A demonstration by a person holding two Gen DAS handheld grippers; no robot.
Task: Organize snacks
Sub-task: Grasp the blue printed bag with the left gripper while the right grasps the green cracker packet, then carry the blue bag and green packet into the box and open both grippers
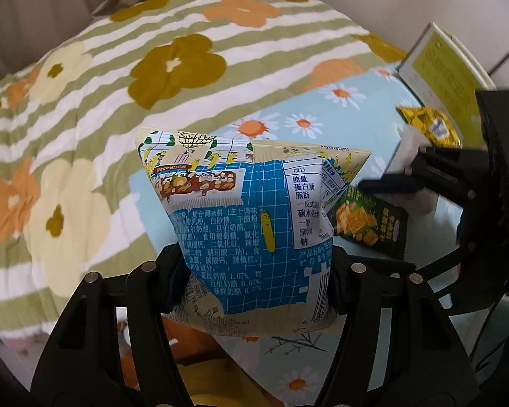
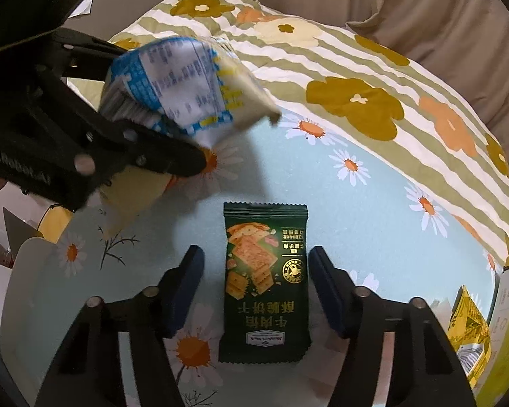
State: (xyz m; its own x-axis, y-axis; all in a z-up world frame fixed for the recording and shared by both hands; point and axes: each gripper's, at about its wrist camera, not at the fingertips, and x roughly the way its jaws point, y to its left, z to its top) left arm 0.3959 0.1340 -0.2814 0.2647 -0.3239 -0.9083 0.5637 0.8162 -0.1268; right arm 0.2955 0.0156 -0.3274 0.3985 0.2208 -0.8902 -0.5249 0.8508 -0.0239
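Left wrist view: the left gripper (image 1: pixel 254 278) is clenched on the lower part of a blue bag (image 1: pixel 251 210), which is pinched between both pads and stands up ahead of the fingers, clear of the bedsheet (image 1: pixel 339 108). The bag is puffy and slick, and only its lower end is caught, so it could squirm out or swing if the hand tips fast.

Right wrist view: the right gripper (image 2: pixel 254 291) straddles a green packet (image 2: pixel 266 281) lying flat on the sheet, right between the fingers. A sliver of gap shows on each side, so the pads do not seem to press on it yet; it is not gripped. The packet is thin and flat on soft cloth, so closing jaws may slide over it, buckle it, or pinch the sheet as well.

A box (image 2: pixel 492 322) holding yellow packets sits off to the right gripper's right. Both grippers are near each other, and the raised bag could bump the other hand when either one heads for the box.
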